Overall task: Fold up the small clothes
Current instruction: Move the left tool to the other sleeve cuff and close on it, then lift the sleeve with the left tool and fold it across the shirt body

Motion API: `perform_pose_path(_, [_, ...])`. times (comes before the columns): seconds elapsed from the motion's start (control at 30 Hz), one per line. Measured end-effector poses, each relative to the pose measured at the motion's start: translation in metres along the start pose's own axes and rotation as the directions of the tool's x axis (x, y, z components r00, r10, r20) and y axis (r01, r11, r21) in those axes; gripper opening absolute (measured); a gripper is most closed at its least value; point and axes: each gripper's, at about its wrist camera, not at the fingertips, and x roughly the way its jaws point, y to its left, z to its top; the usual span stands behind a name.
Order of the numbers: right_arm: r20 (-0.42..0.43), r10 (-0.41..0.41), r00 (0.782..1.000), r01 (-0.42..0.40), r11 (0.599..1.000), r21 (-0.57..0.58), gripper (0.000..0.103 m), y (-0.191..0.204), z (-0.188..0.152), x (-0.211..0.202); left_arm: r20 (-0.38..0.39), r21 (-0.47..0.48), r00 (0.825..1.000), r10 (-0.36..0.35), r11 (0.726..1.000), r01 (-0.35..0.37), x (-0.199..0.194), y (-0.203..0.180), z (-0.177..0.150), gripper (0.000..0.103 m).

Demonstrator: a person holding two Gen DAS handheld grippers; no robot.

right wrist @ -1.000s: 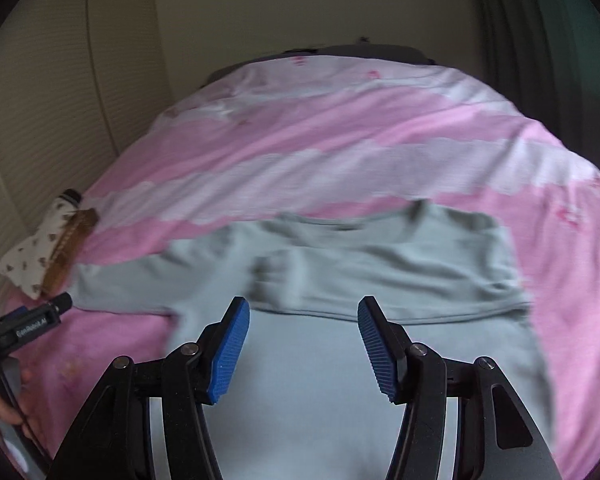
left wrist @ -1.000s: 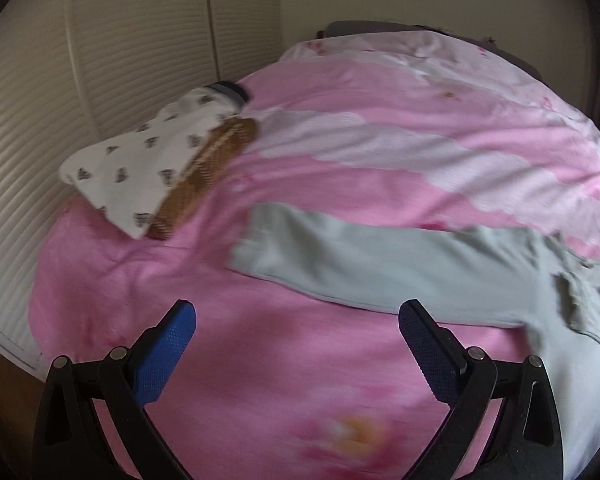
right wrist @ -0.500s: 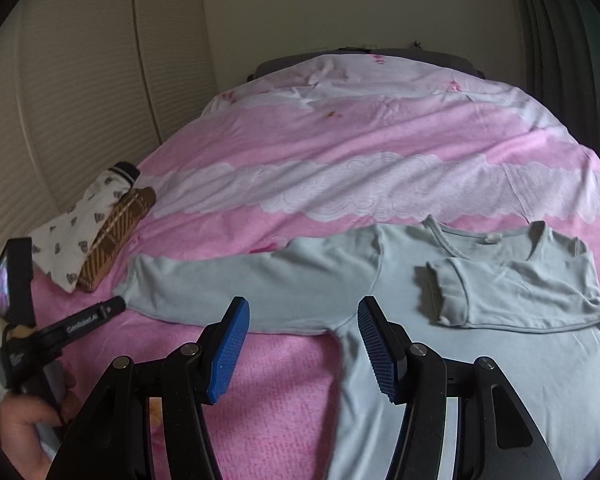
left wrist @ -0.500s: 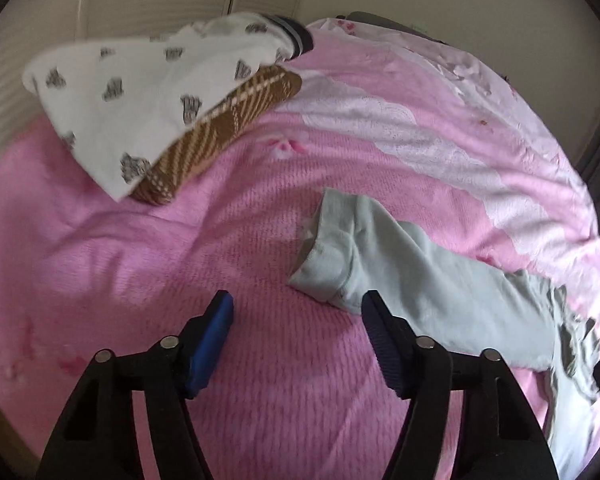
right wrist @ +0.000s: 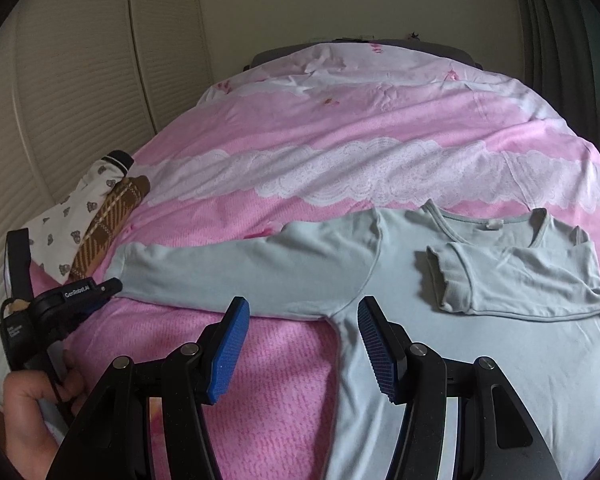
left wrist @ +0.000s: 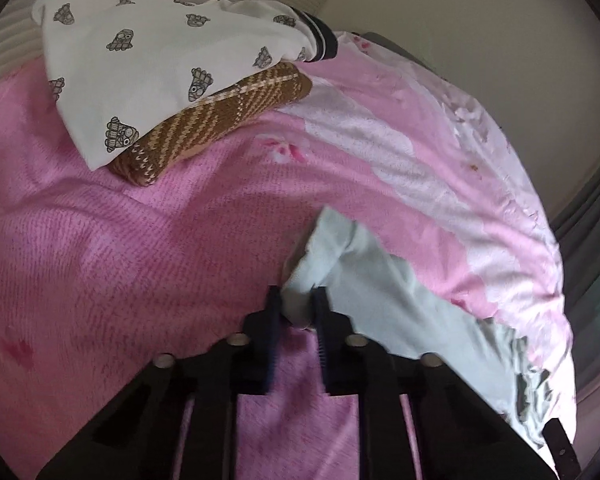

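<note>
Where louvred doors [right wrist: 72, 92] flank it, a pink bedspread [right wrist: 340, 132] under grey curtains [right wrist: 560, 40].

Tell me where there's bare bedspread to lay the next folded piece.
Free: the wide pink bedspread beyond the pale green top's neckline, up to the far bed edge; a smaller patch below its outstretched sleeve, ahead of the right gripper. Crowded: the wall-side edge, where the white printed garment and brown knit lie, beside the left gripper pinching the cuff.
</note>
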Motion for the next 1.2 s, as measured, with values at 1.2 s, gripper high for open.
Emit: perform_pose_path(1.2, [0.032,-0.24,0.97,0.209,0.897,0.388,0.057,-0.334,-0.018,-0.128,-0.126,0.631,0.958,-0.257,0.724,0.277,-0.045,-0.431,-0.178,0.011])
